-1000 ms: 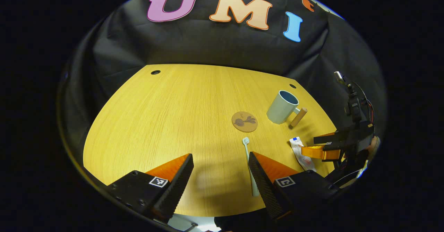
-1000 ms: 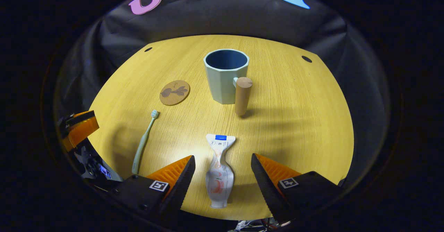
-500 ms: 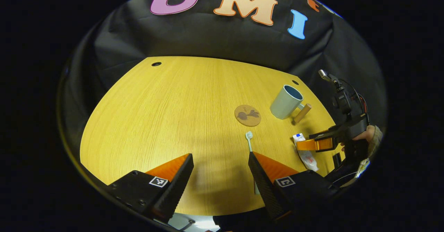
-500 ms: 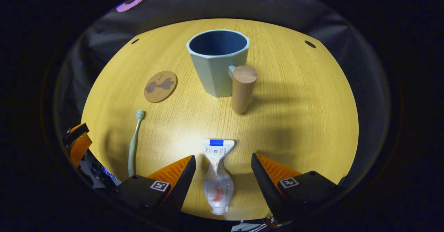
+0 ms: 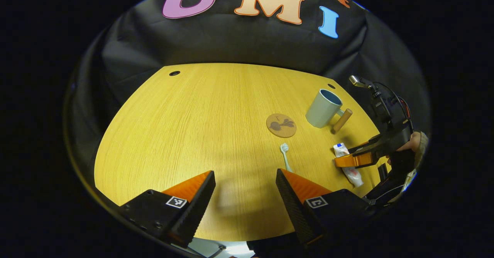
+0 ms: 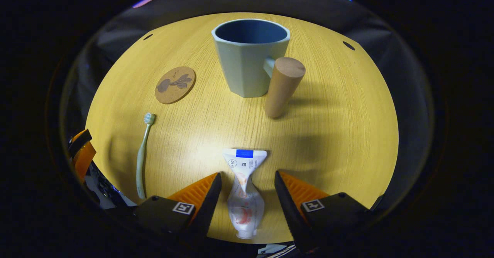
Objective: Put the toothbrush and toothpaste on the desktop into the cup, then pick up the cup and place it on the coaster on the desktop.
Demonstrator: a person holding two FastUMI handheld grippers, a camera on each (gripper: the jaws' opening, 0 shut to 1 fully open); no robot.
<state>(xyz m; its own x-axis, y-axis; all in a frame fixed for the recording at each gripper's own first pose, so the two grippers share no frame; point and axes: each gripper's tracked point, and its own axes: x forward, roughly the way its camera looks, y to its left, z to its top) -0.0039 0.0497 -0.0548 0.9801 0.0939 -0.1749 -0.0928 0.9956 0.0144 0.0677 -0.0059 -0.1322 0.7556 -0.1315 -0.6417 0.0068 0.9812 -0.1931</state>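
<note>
Right claw (image 6: 246, 190) spread apart, orange ribbed fingers (image 6: 200, 190) flanking the toothpaste (image 6: 244, 196) without touching it; also seen in the left gripper view at 3 o'clock (image 5: 357, 158), held by a hand (image 5: 409, 146) low over the tube. Left claw (image 5: 245, 196) likewise spread wide and holding nothing, hovering over the yellow wooden bench (image 5: 200, 127), with the toothbrush (image 5: 285, 157) running under its 3 o'clock finger. Toothpaste: a squeezed, crinkled white tube with red print and a blue band at its flat crimped end, lying flat, crimp toward 12 o'clock, cap toward 6 o'clock in the right gripper view. Toothbrush (image 6: 142, 154): slim, pale green, lying flat at 9 o'clock of the tube, bristled head toward 12 o'clock. Cup (image 6: 249, 57): pale grey-green, faceted, dark blue inside, standing upright at 12 o'clock, with a thick round wooden peg handle (image 6: 283, 86) on its 3 o'clock side. Coaster (image 6: 175, 84): round cork disc with a dark radish-like print, bare, at 9 o'clock of the cup, well apart from it and just beyond the toothbrush head.
</note>
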